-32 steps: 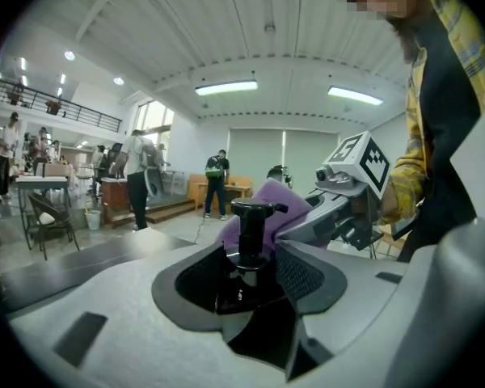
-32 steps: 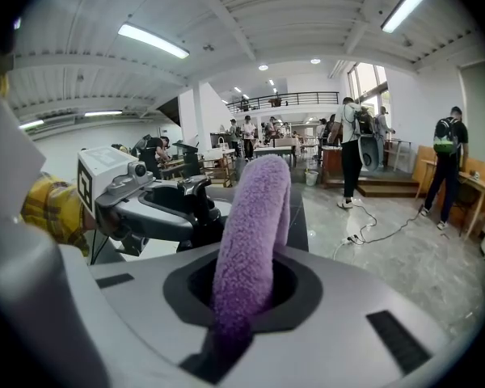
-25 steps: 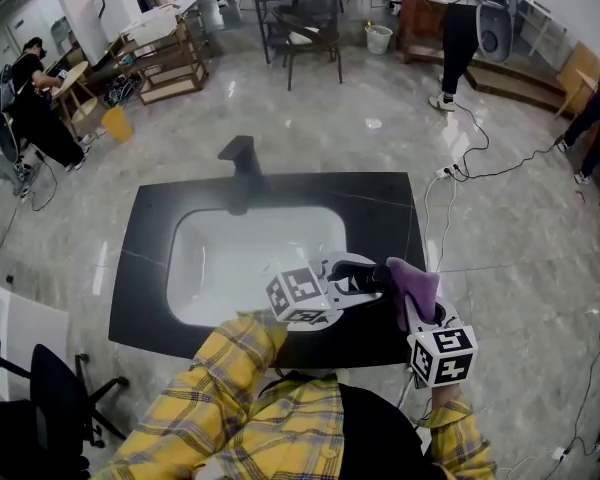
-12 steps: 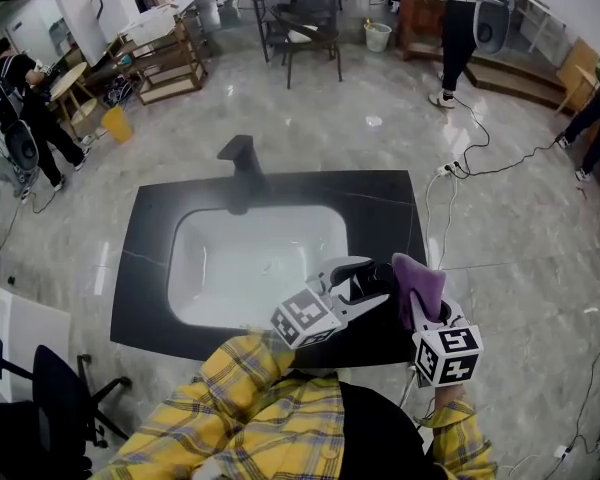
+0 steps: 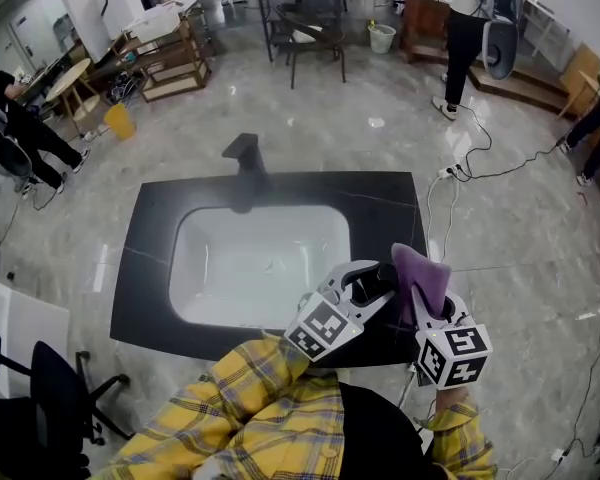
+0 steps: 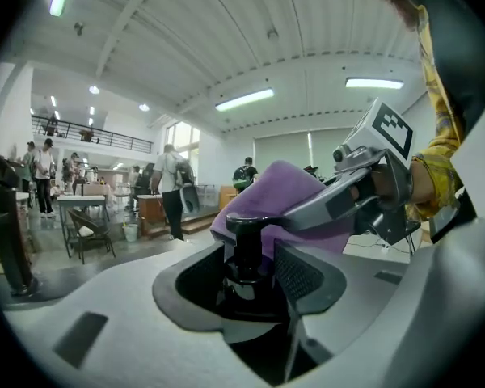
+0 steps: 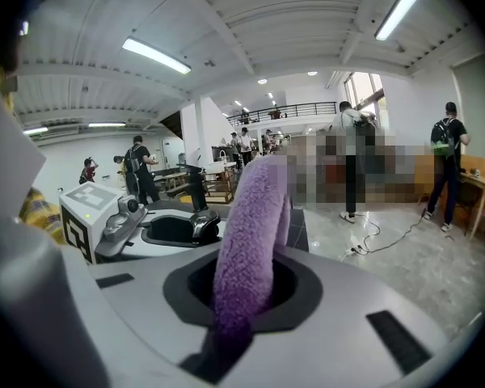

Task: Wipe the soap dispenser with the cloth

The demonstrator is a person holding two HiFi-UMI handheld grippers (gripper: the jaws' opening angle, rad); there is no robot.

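The left gripper [image 6: 246,285], jaws closing, grasps the black pump-top soap dispenser [image 6: 244,253] upright between its jaws. The right gripper [image 7: 242,297], clenched on the fluffy purple cloth [image 7: 246,233], holds it against the pump head [image 6: 246,220] just ahead of the left gripper. We judge the wipe goes best if we hold the dispenser steady and drag the cloth round head and neck with light, even pressure.

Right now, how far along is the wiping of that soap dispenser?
Done: both items are picked up. The left gripper has the soap dispenser between its closing jaws; the right gripper is clamped on the purple cloth. In hand: the cloth is close beside the dispenser's top. Left: the wiping itself, whose progress I cannot judge, then probably setting things down on the black counter.
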